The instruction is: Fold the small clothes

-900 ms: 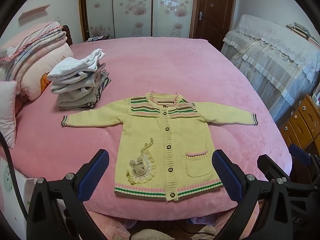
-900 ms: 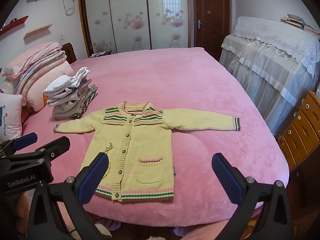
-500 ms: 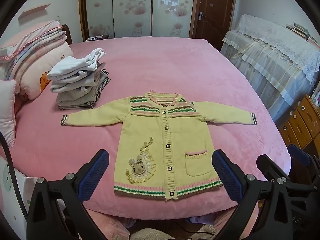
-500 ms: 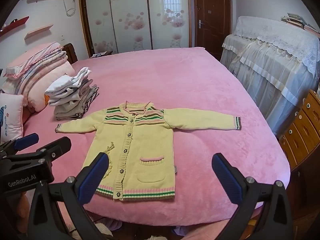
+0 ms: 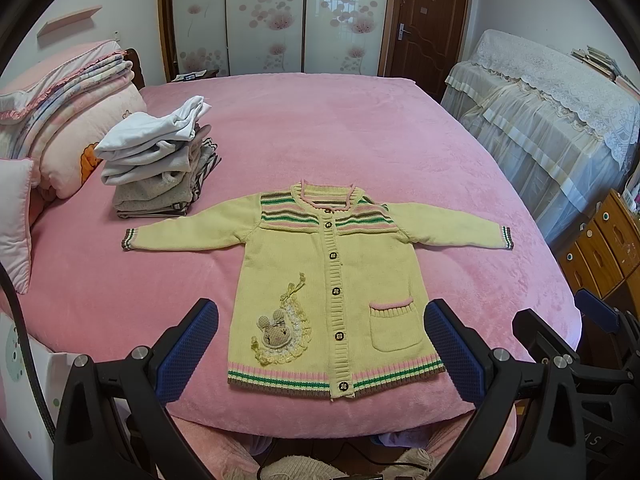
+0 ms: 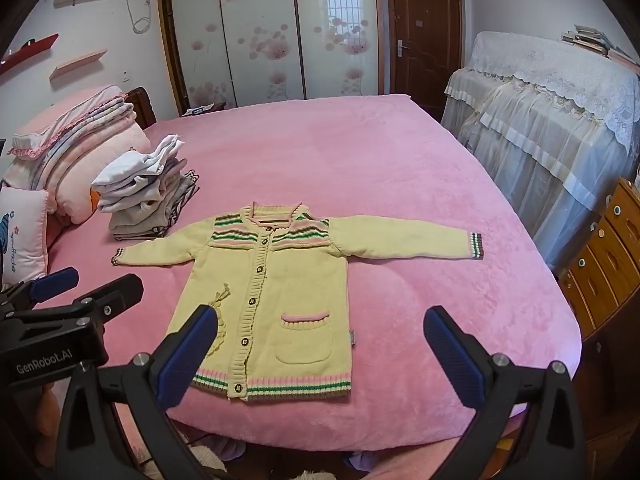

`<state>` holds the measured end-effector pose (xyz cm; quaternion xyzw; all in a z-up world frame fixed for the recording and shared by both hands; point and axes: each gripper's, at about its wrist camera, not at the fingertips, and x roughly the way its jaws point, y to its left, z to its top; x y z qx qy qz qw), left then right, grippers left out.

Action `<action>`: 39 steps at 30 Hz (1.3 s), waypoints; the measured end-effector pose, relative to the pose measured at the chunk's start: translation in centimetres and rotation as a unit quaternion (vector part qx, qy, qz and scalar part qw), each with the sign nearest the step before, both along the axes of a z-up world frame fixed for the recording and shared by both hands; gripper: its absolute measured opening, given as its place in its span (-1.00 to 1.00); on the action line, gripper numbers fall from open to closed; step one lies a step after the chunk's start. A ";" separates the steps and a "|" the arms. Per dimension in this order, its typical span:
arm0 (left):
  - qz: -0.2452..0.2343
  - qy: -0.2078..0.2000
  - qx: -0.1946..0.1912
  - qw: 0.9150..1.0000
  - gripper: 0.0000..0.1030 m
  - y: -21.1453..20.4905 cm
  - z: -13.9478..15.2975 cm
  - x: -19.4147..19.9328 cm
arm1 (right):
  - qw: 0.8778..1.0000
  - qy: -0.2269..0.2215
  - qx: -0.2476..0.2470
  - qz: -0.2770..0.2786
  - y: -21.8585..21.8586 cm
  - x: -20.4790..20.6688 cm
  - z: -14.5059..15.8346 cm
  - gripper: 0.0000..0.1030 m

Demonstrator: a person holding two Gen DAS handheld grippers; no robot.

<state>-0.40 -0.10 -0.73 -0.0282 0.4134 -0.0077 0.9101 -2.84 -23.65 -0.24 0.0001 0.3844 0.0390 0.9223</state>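
The left gripper [image 5: 320, 344] hangs spread wide over the near edge of the bed [image 5: 360, 132], holding nothing, its blue pads clear of the fabric. The right gripper [image 6: 320, 350] is likewise released and empty, just to the left one's right; the left gripper also shows at the left edge of the right wrist view [image 6: 86, 288].

The cardigan [image 5: 328, 276] lies flat and buttoned on the bed near its front edge, both sleeves stretched out sideways, hem toward the grippers. A pile of folded clothes [image 5: 160, 160] sits beyond its left sleeve, near but apart, beside the bedding [image 5: 68, 92] at the headboard.
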 end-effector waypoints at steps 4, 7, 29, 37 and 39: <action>0.000 0.000 0.000 1.000 0.98 0.0 0.0 0.0 | 1.000 0.000 0.000 0.000 0.0 -0.1 0.0 1.00; 0.000 0.000 0.000 1.000 0.98 0.0 0.0 0.1 | 1.000 0.000 0.000 0.000 -0.1 0.0 0.0 1.00; 0.020 -0.022 0.006 1.000 0.98 1.2 1.1 1.5 | 0.999 -0.021 -0.024 -0.004 0.3 2.1 0.7 1.00; 0.047 -0.029 0.001 0.998 0.98 3.2 1.5 4.0 | 0.998 -0.049 -0.035 -0.011 -0.2 3.7 1.5 1.00; 0.049 -0.034 0.001 0.998 0.98 3.4 1.6 4.9 | 0.998 -0.043 -0.035 -0.017 -0.6 4.3 1.7 1.00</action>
